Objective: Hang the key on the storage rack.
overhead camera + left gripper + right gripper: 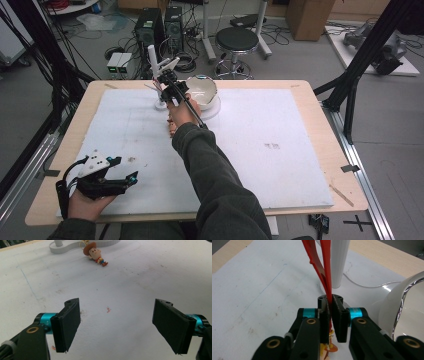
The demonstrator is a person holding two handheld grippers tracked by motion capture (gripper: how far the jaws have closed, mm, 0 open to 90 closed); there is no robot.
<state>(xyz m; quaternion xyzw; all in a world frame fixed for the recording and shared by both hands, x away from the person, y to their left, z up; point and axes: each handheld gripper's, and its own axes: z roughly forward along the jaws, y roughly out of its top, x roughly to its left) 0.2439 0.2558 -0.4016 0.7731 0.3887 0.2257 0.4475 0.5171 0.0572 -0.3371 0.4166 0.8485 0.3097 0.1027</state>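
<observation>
The red strap (pixel 322 270) of the cowboy keychain figure (pixel 96 253) runs up between your right gripper (pixel 331 315) jaws, which pinch it beside the white post (pixel 339 262) at about 11 o'clock on the bench (pixel 300 90), while the figure itself lies on the white mat (pixel 260 150) near the stand base. The white bowl-like mirror (pixel 202 90) sits just at 3 o'clock of the post. Your left gripper (pixel 116 322) rests at 7 o'clock, jaws spread wide and holding nothing.

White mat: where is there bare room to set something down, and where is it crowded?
Bare: the mat's right half beyond the sleeve; the stretch between left gripper and white stand. Crowded: far edge, round stand, bowl, right gripper.
</observation>
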